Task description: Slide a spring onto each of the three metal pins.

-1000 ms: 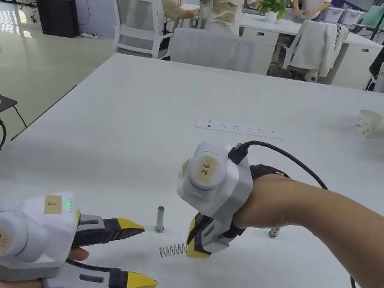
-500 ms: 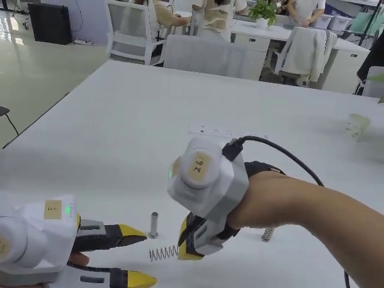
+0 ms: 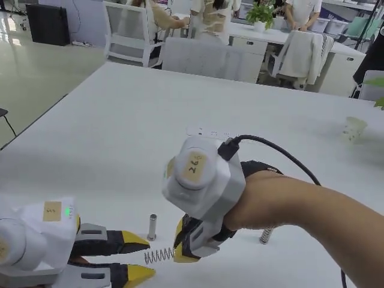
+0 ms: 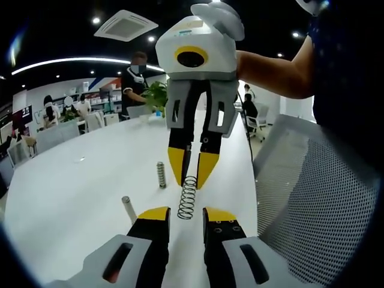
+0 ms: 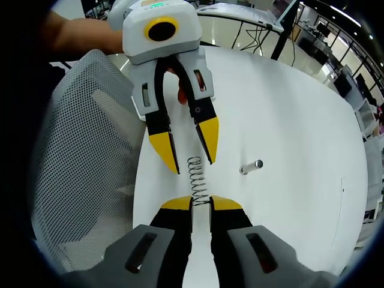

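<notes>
Where its white housing faces the head camera, the right gripper (image 3: 180,252) carries a tan sticker reading "26". The left gripper (image 3: 145,258) has a similar sticker, its digit too small to read. The right jaws are pinched on one end of the spring (image 5: 196,180), which runs out low over the table (image 3: 120,120) toward the left gripper. The left jaws stand apart, tips either side of the spring's free end, apparently not touching it. A bare pin (image 3: 152,227) stands upright just beside the spring. Near the person's forearm, another pin (image 4: 159,164) stands with a second spring (image 4: 161,178) around it.
</notes>
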`<state>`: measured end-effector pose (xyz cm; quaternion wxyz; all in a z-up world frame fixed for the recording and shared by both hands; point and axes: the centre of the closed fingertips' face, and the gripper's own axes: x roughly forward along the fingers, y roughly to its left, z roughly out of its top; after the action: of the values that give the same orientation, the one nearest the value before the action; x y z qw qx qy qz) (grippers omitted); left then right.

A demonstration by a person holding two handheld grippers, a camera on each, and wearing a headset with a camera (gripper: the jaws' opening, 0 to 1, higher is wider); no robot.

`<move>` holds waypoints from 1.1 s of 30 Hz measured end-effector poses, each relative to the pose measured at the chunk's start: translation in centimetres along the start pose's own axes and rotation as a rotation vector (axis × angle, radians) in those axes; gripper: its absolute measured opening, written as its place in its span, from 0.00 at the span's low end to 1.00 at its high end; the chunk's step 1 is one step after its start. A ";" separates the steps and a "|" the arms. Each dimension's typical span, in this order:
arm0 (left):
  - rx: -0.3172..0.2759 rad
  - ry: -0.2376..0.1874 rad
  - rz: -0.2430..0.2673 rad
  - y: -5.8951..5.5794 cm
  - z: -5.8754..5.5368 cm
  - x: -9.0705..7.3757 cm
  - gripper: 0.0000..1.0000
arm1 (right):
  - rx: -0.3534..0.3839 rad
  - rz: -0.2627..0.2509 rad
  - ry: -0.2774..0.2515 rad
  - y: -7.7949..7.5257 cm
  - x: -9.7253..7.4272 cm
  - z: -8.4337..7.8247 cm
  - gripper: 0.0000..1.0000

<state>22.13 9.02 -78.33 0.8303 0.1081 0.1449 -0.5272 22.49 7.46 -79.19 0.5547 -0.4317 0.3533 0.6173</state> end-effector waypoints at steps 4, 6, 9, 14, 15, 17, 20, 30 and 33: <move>0.002 -0.001 -0.002 -0.1 0.0 0.0 0.11 | -0.007 0.003 0.000 0.2 0.0 0.2 0.08; 0.002 -0.002 -0.004 -0.2 0.0 0.0 0.10 | -0.010 0.004 0.001 0.2 0.0 0.2 0.08; 0.004 -0.002 -0.007 -0.3 0.1 0.0 0.07 | -0.011 0.004 0.001 0.2 0.0 0.2 0.08; 0.010 0.001 -0.009 -0.3 0.0 0.1 0.03 | -0.012 0.002 0.000 0.2 0.0 0.2 0.08; 0.010 0.000 -0.009 -0.3 0.1 0.1 0.03 | -0.012 0.003 0.000 0.2 0.0 0.1 0.08; 0.015 0.001 -0.010 -0.3 0.1 0.1 0.03 | -0.013 0.000 0.000 0.2 -0.1 0.1 0.08; 0.023 0.003 -0.013 -0.3 0.0 0.2 0.03 | -0.013 -0.002 -0.001 0.1 -0.1 0.1 0.08; 0.033 0.003 -0.017 -0.4 0.1 0.3 0.02 | -0.011 -0.001 -0.002 0.1 -0.2 0.1 0.08; 0.030 0.001 -0.017 -0.3 0.0 0.3 0.02 | -0.005 0.001 -0.005 0.1 -0.2 0.1 0.09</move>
<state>21.98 8.63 -78.40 0.8240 0.1197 0.1385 -0.5362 22.42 7.46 -78.98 0.5543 -0.4314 0.3502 0.6196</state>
